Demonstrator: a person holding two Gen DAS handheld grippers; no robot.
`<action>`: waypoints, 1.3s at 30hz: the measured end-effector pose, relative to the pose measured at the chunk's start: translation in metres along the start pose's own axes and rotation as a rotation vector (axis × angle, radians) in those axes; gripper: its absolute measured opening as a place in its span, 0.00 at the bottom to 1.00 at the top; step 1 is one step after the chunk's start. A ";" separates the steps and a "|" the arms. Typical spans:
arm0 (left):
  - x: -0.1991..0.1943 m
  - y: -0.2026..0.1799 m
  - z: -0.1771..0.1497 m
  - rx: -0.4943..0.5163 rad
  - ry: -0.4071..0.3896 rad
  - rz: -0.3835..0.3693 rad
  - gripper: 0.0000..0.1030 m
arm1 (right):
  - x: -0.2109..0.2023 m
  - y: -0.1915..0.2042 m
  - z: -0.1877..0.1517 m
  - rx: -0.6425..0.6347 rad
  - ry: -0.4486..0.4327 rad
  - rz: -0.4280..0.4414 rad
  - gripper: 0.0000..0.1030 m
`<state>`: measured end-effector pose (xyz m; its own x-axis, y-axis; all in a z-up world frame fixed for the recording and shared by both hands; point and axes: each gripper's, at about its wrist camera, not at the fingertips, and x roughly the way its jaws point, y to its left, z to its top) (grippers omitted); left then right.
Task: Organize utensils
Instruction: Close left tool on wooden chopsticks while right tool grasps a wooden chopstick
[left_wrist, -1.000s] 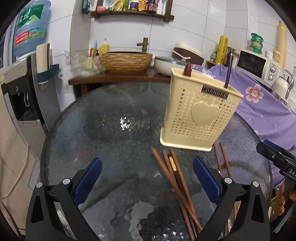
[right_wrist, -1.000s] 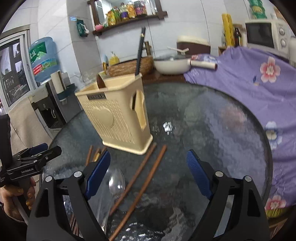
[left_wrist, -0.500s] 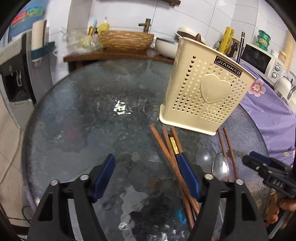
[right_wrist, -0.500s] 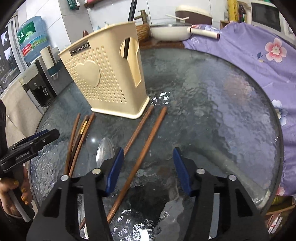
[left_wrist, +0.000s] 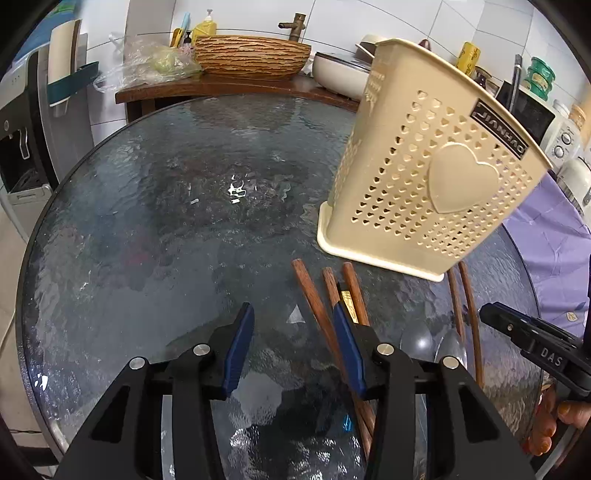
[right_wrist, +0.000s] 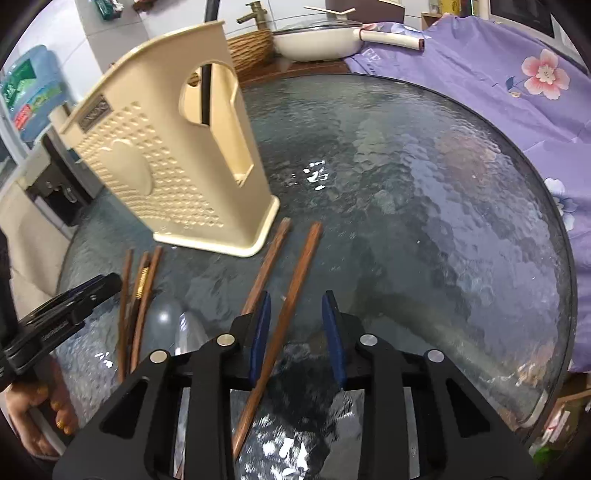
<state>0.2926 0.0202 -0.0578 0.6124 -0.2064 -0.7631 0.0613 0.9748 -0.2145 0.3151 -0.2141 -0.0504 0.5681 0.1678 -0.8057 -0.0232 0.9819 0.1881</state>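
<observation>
Both grippers are seen low over the glass table (left_wrist: 147, 221) with jaws closing. The right gripper (right_wrist: 295, 325) is narrowed around one wooden chopstick (right_wrist: 295, 280), which runs between the pads near its middle; firm contact cannot be confirmed. The left gripper (left_wrist: 291, 339) is half open, with bare glass between the pads and a bundle of chopsticks (left_wrist: 317, 302) lying just beside and partly under its right finger; nothing is gripped. The perforated cream holder (left_wrist: 424, 184) stands upright on the table just beyond the chopstick tips, with a dark utensil already inside. Chopsticks are judged light, stiff and thin, likely to slide or roll on the smooth glass; a hold near mid-length is judged best so the stick does not pivot. A metal spoon (right_wrist: 190, 328) lies between the two chopstick groups and is judged slippery and flat, best taken at the handle. The holder's side slot and the dark utensil's shaft behind it are shown only in the right view, as is a second chopstick (right_wrist: 266, 266) beside the straddled one. The heart-embossed front and the gold-banded chopstick are shown clearly in the left view.
</observation>
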 end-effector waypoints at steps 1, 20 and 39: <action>0.001 0.001 0.001 -0.003 0.000 0.003 0.41 | 0.003 0.001 0.002 -0.001 0.004 -0.010 0.27; 0.019 -0.005 0.017 0.000 0.020 0.036 0.24 | 0.023 0.013 0.005 -0.040 0.015 -0.094 0.15; 0.019 -0.030 0.007 0.068 0.049 0.046 0.13 | 0.032 0.019 0.022 -0.030 0.045 -0.082 0.09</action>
<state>0.3083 -0.0122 -0.0615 0.5767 -0.1635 -0.8004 0.0881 0.9865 -0.1381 0.3511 -0.1925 -0.0599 0.5315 0.0897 -0.8423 -0.0031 0.9946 0.1040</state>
